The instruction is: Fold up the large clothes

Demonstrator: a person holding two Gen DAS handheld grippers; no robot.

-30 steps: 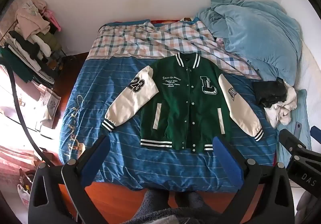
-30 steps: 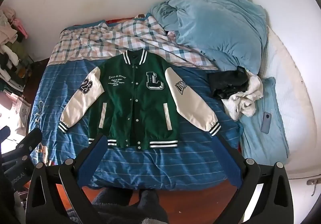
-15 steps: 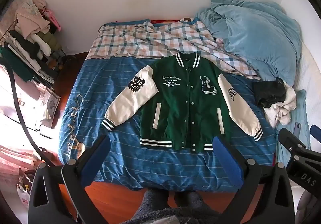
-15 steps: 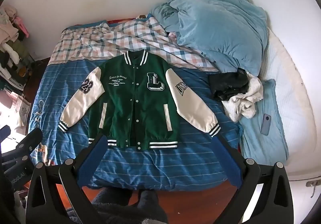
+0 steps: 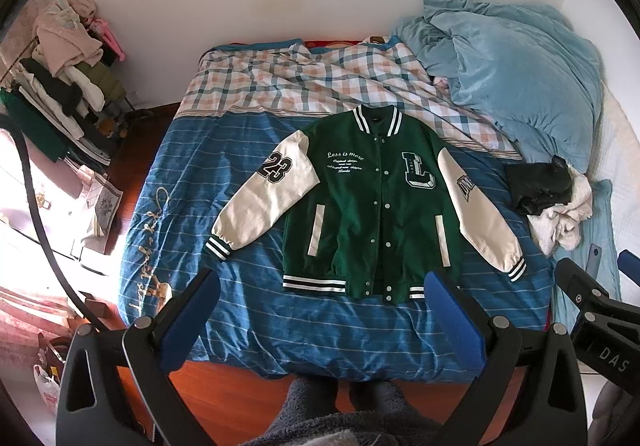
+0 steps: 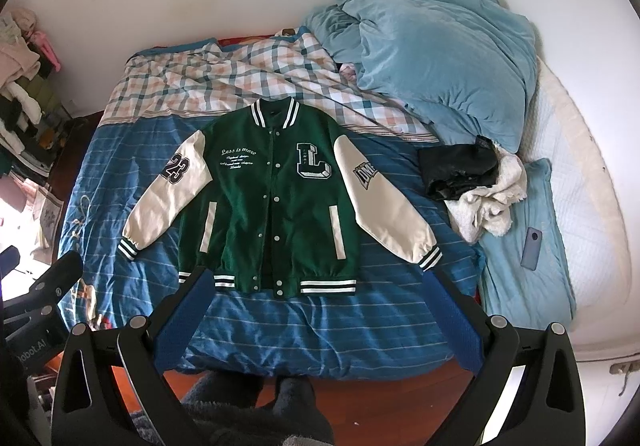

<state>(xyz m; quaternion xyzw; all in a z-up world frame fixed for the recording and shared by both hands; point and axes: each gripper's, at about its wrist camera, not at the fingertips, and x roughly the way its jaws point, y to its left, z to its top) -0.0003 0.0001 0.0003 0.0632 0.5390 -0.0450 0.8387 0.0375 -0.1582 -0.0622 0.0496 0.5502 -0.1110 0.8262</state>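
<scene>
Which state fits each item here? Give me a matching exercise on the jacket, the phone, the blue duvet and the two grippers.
Things:
1. jacket
2. phone
3. blue duvet
4. left gripper and right gripper

States:
A. bunched against the wall
B. jaws apart, holding nothing
C. spread flat, snapped shut
D. lying on a light blue pillow

Pairs: 1-C, 2-D, 3-A, 4-B

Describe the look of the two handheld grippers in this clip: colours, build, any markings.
Both match: the left gripper and right gripper have glossy black frames with triangular cut-outs, silver round pins and flat blue finger pads. The left view shows white "DAS" lettering on the right gripper's side.
</scene>
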